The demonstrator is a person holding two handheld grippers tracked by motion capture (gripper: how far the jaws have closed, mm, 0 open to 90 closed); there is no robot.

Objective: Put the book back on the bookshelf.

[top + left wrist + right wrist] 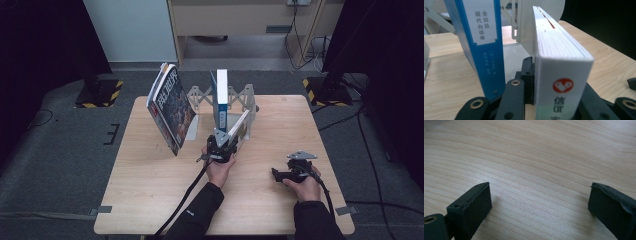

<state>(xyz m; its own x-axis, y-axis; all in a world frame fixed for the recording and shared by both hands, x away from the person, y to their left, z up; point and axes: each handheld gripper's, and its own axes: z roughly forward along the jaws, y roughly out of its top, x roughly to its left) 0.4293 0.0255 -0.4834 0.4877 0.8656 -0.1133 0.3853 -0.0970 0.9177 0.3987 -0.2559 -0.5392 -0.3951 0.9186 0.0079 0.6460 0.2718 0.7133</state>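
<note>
A dark room with grey floor surrounds the pale wood worktop [150, 200]. Near its far edge a white rack [200, 97] holds an upright blue book [220, 95]; a magazine [170, 107] leans at its left. The left gripper [223, 141], forearm stretched forward mid-worktop, is clamped on a white book [561, 62] tilted against the rack. The right gripper [539, 207] rests near the right edge, jaws apart over bare wood.

A light wooden table [150, 200] carries a white folding book rack [200, 95] with a blue book [220, 100] upright.
</note>
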